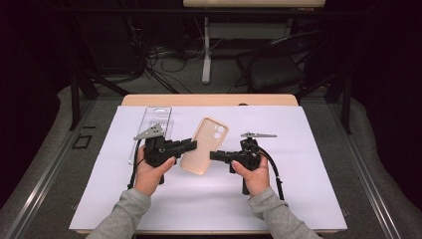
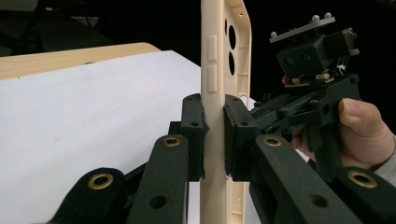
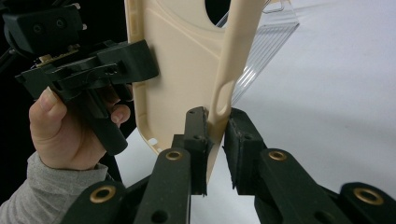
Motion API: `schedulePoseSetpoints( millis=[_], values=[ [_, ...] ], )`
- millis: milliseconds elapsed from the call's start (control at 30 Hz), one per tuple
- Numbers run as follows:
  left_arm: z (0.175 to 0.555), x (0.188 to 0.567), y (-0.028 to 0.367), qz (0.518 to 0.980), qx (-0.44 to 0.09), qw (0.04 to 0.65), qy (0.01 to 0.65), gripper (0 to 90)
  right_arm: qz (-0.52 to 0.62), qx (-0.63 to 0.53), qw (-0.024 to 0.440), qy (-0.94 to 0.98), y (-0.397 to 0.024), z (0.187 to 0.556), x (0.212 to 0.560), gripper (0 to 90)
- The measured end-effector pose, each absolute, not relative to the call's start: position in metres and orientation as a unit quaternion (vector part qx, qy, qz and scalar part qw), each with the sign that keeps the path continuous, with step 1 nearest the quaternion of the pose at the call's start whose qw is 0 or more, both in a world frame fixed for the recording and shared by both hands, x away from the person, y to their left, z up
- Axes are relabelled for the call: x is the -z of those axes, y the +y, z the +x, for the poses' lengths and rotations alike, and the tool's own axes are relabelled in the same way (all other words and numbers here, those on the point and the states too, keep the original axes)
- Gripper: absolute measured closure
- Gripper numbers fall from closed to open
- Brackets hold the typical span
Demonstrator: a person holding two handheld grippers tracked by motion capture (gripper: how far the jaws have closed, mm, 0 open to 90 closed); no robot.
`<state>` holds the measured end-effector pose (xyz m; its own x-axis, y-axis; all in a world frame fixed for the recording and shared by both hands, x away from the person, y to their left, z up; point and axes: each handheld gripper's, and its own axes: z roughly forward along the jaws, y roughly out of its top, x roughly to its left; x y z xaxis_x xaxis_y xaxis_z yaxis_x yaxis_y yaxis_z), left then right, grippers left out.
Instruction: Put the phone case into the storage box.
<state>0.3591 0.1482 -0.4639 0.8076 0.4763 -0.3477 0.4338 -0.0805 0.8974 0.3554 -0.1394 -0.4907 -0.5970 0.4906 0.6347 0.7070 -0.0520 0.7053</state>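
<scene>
A beige phone case [image 1: 204, 144] hangs tilted over the white sheet [image 1: 298, 189], held from both sides. My left gripper [image 1: 191, 145] is shut on its left long edge; in the left gripper view the pads [image 2: 194, 126] pinch the rim of the case [image 2: 210, 56] just below the side buttons. My right gripper [image 1: 213, 155] grips the opposite edge. In the right gripper view its jaws [image 3: 215, 140] clamp the case's [image 3: 187, 56] thin rim near a corner. The camera cut-out faces away from the person. Each gripper sits in a hand, with grey sleeves behind.
A clear plastic package [image 1: 154, 122] lies on the sheet behind the left gripper, and its ribbed edge [image 3: 266, 42] shows past the case. The wooden table edge [image 1: 209, 99] runs along the back. A black chair [image 1: 276, 69] and cables stand beyond the table.
</scene>
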Motion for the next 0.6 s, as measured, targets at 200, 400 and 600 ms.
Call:
schedulePoseSetpoints(
  millis=[200, 400, 600],
  values=[
    [0.3593, 0.4646, 0.1478, 0.735, -0.017, 0.603, 0.309, 80.4, -0.447, 0.576, 0.100, -0.677, -0.1399, 0.3555, 0.4909, 80.8],
    [0.3594, 0.4657, 0.1473, 0.733, -0.017, 0.605, 0.310, 80.4, -0.456, 0.574, 0.104, -0.672, -0.1400, 0.3549, 0.4908, 81.1],
    [0.3596, 0.4658, 0.1473, 0.734, -0.017, 0.604, 0.310, 80.4, -0.461, 0.574, 0.109, -0.668, -0.1400, 0.3548, 0.4911, 81.2]
  ],
)
